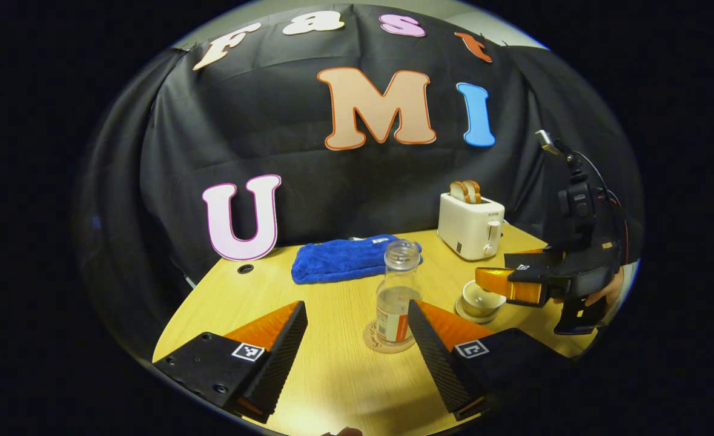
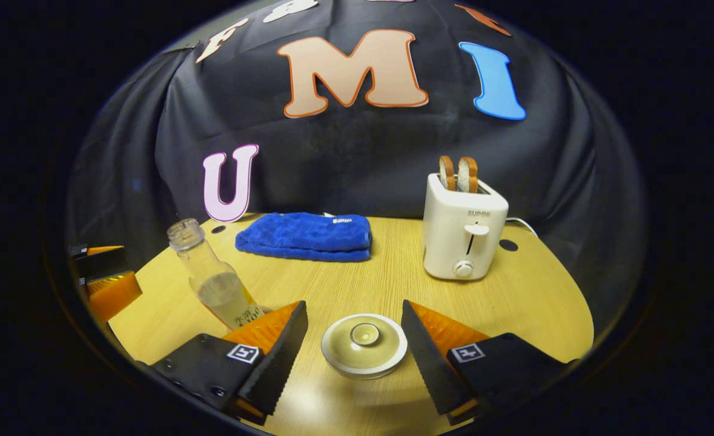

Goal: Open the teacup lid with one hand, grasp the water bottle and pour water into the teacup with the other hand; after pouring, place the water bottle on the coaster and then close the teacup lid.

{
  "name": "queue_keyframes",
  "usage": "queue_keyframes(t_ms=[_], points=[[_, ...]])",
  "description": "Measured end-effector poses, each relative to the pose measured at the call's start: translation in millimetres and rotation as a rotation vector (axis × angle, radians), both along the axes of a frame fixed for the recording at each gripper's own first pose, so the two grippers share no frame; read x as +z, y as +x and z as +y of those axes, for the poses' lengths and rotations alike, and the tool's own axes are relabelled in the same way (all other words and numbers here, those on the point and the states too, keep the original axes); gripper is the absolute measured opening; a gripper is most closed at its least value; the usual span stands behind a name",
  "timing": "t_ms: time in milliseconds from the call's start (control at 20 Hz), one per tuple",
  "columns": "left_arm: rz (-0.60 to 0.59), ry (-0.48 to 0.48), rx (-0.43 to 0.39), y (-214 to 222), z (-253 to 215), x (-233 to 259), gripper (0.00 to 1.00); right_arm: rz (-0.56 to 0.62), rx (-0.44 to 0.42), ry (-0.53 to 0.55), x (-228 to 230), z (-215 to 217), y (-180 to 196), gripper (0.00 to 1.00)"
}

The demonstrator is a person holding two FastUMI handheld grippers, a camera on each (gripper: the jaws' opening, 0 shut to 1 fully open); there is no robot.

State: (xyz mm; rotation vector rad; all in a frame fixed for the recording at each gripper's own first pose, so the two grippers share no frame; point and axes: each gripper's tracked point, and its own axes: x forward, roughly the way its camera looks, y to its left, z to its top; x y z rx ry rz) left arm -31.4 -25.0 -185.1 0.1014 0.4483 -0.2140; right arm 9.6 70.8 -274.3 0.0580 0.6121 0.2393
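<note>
A clear water bottle (image 1: 396,290) with a little water stands upright on a round coaster (image 1: 373,343). It sits just inside the right finger of my open left gripper (image 1: 357,309), untouched. To the right is the pale teacup (image 1: 479,300) on its saucer, with my right gripper (image 1: 490,281) hovering over it. In the right gripper view the knobbed lid (image 2: 364,344) rests on the teacup, between the spread fingers of my open right gripper (image 2: 353,307). Neither finger touches it. The bottle (image 2: 214,281) leans at the left of that view, with my left gripper (image 2: 105,284) beyond.
A white toaster (image 2: 462,233) holding two bread slices stands at the back right of the wooden table (image 2: 532,303). A folded blue towel (image 2: 305,236) lies at the back centre. A hand (image 1: 611,290) holds the right gripper near the table's right edge.
</note>
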Motion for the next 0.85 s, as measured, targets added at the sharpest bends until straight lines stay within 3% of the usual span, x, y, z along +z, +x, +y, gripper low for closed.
queue_keyframes(t_ms=[300,500,550,850], points=[[-0.098,-0.041,0.032,18.6,1.8,41.0,0.97,-0.175,-0.043,0.022,79.4,-7.5,-3.0,0.96],[-0.170,-0.035,0.048,22.1,4.7,68.6,1.00,-0.321,-0.050,-0.018,132.2,-16.0,-7.2,0.96],[-0.187,-0.038,0.058,21.8,6.1,76.2,0.96,-0.347,-0.050,-0.020,142.7,-15.9,-9.7,0.95],[-0.259,-0.028,0.108,17.0,12.9,99.2,0.97,-0.376,-0.059,0.002,166.2,-17.3,-27.2,0.95]])
